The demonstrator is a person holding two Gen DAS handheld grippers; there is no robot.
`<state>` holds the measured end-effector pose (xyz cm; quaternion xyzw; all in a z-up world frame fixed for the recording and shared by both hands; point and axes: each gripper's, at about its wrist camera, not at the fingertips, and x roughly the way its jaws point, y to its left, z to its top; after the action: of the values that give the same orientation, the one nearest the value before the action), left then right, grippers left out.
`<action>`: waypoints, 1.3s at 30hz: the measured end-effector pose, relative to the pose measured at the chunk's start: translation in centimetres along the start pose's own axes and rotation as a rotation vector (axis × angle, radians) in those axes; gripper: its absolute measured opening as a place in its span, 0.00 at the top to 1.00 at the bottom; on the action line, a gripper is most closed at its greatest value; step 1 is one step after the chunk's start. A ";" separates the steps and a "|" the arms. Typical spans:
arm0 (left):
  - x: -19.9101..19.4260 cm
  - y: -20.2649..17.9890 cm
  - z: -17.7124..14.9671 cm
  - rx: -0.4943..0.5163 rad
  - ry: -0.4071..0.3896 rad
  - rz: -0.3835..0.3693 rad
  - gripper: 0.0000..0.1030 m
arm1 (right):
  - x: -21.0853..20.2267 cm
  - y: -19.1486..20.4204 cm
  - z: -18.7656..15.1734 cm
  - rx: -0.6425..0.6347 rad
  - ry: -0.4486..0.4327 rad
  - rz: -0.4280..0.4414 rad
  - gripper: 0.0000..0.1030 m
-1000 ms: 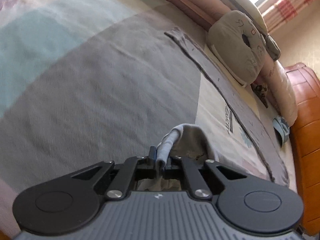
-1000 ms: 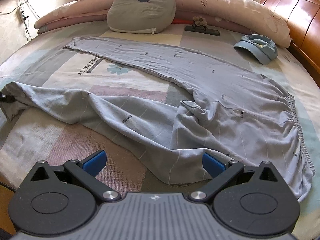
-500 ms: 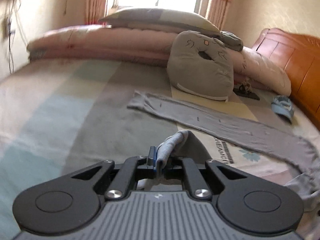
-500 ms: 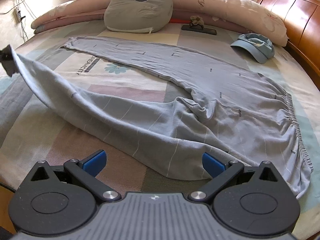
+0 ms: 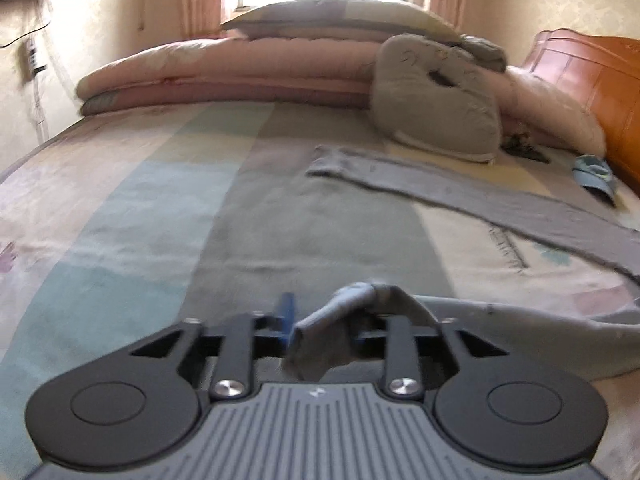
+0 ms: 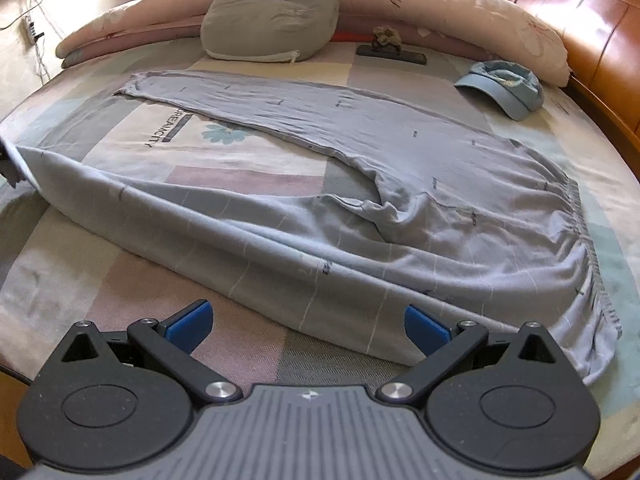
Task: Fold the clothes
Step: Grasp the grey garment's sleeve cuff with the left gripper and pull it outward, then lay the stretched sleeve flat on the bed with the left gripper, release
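Note:
Pale grey-blue trousers (image 6: pixel 360 208) lie spread on the bed, waistband to the right, both legs running left. The far leg (image 5: pixel 440 196) lies flat. The near leg is lifted and stretched at its left end, where its cuff (image 5: pixel 340 320) sits between the jaws of my left gripper (image 5: pixel 324 328). Those jaws are opening, and the cuff droops loosely against the left blue pad (image 5: pixel 286 314). My right gripper (image 6: pixel 306 324) hangs open just in front of the near leg's front edge, with nothing between its blue pads.
A grey cushion (image 6: pixel 272 20) and rolled pink quilts (image 5: pixel 224 72) line the back of the bed. A blue cap (image 6: pixel 508 88) and a small black object (image 6: pixel 390 54) lie near the wooden headboard (image 6: pixel 592 28). Patchwork sheet (image 5: pixel 120 220) stretches left of the trousers.
My left gripper rolled upright and lifted the near leg's cuff, pulling that leg taut off the sheet. Its jaws, shut on the cuff before, now stand parted. The right gripper has stayed put.

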<state>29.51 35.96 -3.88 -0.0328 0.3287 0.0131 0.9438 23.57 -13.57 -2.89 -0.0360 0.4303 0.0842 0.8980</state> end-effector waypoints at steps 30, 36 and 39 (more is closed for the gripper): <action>-7.8 4.3 -8.5 -0.405 0.230 -0.175 0.32 | 1.5 2.6 1.4 -0.078 0.006 0.090 0.00; -5.6 4.0 -12.0 -0.718 0.155 -0.368 0.30 | 1.8 3.3 1.4 -0.101 0.020 0.112 0.00; -4.8 4.5 -13.0 -0.827 0.071 -0.424 0.25 | 1.7 3.5 1.3 -0.113 0.025 0.105 0.00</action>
<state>17.48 39.50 -11.26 -0.4731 0.3142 -0.0514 0.8215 24.93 -9.78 -3.37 -0.0651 0.4372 0.1551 0.8835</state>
